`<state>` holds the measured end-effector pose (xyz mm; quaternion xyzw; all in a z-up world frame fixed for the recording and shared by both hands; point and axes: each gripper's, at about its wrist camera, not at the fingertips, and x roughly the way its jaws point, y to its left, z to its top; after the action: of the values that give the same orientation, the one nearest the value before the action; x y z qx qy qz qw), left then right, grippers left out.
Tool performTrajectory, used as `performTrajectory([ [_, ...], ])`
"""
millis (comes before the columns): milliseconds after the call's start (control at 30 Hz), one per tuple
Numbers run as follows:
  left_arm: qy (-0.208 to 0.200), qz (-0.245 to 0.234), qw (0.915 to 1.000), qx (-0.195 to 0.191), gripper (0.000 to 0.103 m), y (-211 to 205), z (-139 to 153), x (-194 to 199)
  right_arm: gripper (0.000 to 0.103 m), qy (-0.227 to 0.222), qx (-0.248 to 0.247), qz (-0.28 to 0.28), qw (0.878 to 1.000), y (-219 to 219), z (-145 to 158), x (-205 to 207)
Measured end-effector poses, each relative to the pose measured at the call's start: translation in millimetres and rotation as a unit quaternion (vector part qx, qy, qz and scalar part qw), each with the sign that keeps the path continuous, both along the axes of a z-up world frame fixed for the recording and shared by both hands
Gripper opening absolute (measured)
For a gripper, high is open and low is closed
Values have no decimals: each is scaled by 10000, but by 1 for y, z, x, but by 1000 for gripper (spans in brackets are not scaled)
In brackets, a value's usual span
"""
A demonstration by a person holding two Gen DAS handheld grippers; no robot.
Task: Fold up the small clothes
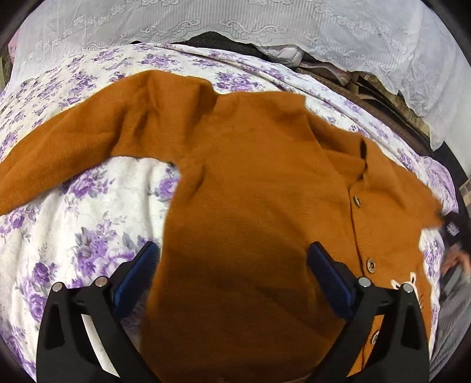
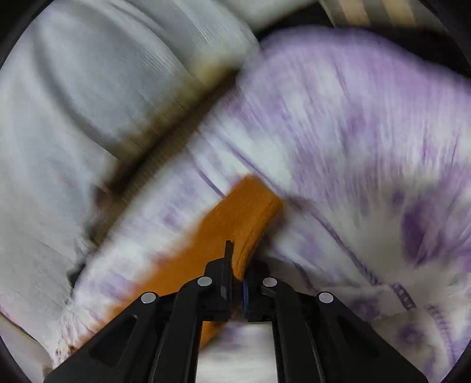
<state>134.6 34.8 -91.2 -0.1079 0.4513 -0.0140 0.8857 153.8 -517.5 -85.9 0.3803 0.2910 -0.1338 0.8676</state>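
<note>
On the left, a purple-flowered blanket [image 1: 59,221] is covering the bed, and one long sleeve [image 1: 73,147] of the orange sweater [image 1: 235,176] is stretching out over it. The sweater is lying spread flat in the middle of the blanket. The left gripper [image 1: 232,259] is hovering over the sweater's lower part with its two blue pads [image 1: 329,271] standing wide apart, one on each side, pinching nothing. Further right, a row of little buttons [image 1: 356,201] is running down the sweater's front (a small white animal picture [image 1: 407,282] is peeking out near the hem). A white lace cloth [image 1: 265,26] is hanging behind the bed. In the blurry right wrist view, the right gripper [image 2: 237,265] is squeezing tight on the end of an orange cuff [image 2: 244,212], which is sticking out past its fingers over the blanket.
</note>
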Motion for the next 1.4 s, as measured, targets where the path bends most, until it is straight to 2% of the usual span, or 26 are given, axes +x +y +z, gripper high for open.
performTrajectory([
  [33, -13, 37, 10000, 39, 99, 1, 2, 3, 4, -79, 182, -62, 9998, -6, -1, -1],
  [133, -152, 198, 9989, 406, 99, 13, 16, 8, 5, 5, -124, -59, 9999, -4, 9, 0],
  [200, -352, 520, 9951, 764, 99, 34, 28, 14, 10, -90, 144, -203, 9997, -13, 10, -6],
  [233, -395, 642, 9940, 793, 99, 44, 31, 17, 18, -142, 155, -478, 9986, -14, 11, -19],
  [267, -410, 789, 9932, 750, 99, 60, 34, 20, 34, -190, -56, -957, 9952, -17, 21, -36],
  [300, -369, 981, 9927, 600, 99, 83, 34, 21, 43, -324, -281, -1258, 9911, -17, 31, -50],
  [333, -338, 1094, 9923, 466, 99, 98, 34, 20, 47, -542, -436, -1362, 9882, -15, 42, -59],
  [433, -188, 1338, 9904, -287, 98, 153, 25, 8, 47, -1157, -522, -808, 9886, 3, 65, -62],
  [500, -283, 1252, 9858, -1084, 98, 180, 21, -9, 51, -1336, -692, -387, 9879, 24, 74, -55],
  [533, -337, 1251, 9833, -1275, 98, 184, 22, -14, 51, -1358, -775, -212, 9875, 32, 75, -52],
  [600, -398, 1279, 9739, -1830, 98, 197, 26, -28, 51, -1310, -870, -10, 9876, 44, 73, -42],
  [633, -402, 1346, 9659, -2177, 98, 201, 24, -35, 51, -1274, -890, 60, 9878, 48, 72, -42],
  [700, -306, 1377, 9547, -2619, 98, 200, 16, -42, 51, -1271, -827, 118, 9884, 49, 69, -54],
  [733, -250, 1348, 9574, -2540, 98, 194, 13, -41, 51, -1272, -774, 112, 9888, 47, 68, -54],
  [833, -298, 1513, 9704, -1857, 98, 178, 9, -25, 51, -1250, -595, 98, 9903, 49, 61, -52],
  [900, -575, 1724, 9713, -1537, 95, 181, 12, -18, 51, -1216, -488, 128, 9913, 48, 56, -48],
  [933, -662, 1874, 9709, -1335, 85, 186, 13, -11, 51, -1202, -466, 150, 9915, 48, 55, -48],
  [967, -668, 2115, 9695, -1046, 48, 194, 15, -2, 51, -1205, -465, 158, 9915, 50, 52, -48],
  [1000, -604, 2250, 9677, -964, 16, 204, 14, 4, 51, -1226, -478, 166, 9912, 50, 52, -49],
  [1033, -559, 2420, 9625, -1088, 6, 220, 11, 6, 51, -1257, -515, 182, 9906, 52, 54, -50],
  [1100, -577, 2590, 9550, -1325, 4, 239, 9, 3, 50, -1286, -600, 214, 9896, 55, 58, -51],
  [1200, -660, 2982, 9484, -851, 5, 263, 15, -8, 50, -1232, -763, 351, 9888, 63, 61, -48],
  [1267, -372, 3082, 9456, -976, 8, 278, 8, -7, 50, -1079, -880, 555, 9887, 73, 60, -41],
  [1333, -173, 3025, 9466, -1100, 10, 282, 7, -5, 50, -1013, -948, 828, 9869, 85, 62, -36],
  [1367, -152, 2975, 9499, -944, 15, 276, 19, -11, 51, -1013, -1022, 1079, 9837, 96, 66, -34],
  [1400, -186, 2929, 9528, -775, 37, 272, 27, -16, 51, -1033, -1100, 1329, 9796, 107, 69, -31],
])
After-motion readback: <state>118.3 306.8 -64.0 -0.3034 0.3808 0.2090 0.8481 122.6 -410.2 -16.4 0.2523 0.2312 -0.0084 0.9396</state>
